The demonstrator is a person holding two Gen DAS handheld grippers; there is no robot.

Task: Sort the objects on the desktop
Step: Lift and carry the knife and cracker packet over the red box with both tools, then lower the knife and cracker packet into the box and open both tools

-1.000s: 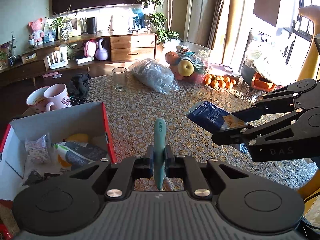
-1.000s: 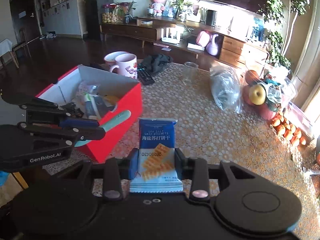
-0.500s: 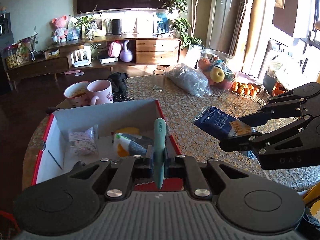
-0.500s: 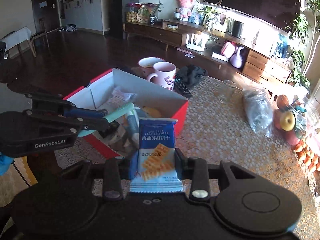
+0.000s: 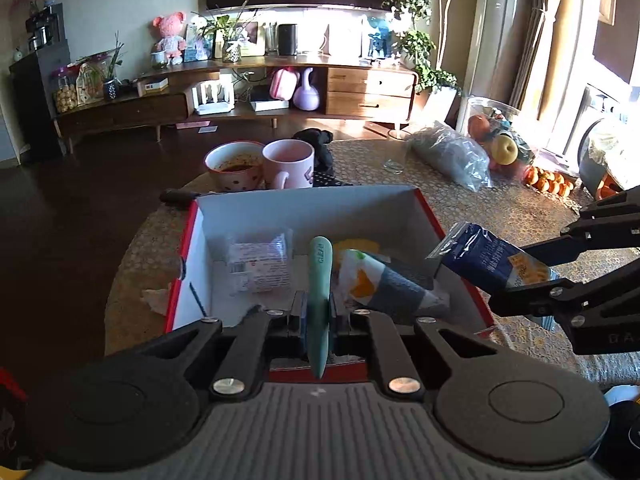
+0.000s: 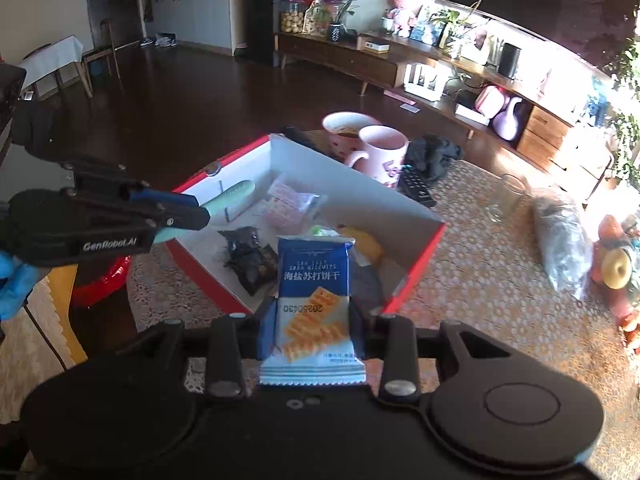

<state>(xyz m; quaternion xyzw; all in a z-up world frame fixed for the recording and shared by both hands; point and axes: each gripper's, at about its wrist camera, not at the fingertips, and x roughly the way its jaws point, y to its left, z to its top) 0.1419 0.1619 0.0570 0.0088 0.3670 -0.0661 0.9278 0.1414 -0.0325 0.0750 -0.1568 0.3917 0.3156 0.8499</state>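
Left tongs (image 5: pixel 319 316) pinch a teal stick (image 5: pixel 320 280); right tongs (image 6: pixel 312 330) clamp a cracker packet (image 6: pixel 312 300).

The box (image 6: pixel 416 276) sat on the counter (image 6: pixel 480 280) with snack packets (image 6: pixel 252 256) inside. Behind it stood two mugs (image 6: pixel 382 152); to its right lay a glass (image 6: pixel 508 196) and a bag (image 6: pixel 564 244).

Both grippers, left (image 5: pixel 319 316) and right (image 6: pixel 312 330), clamped.
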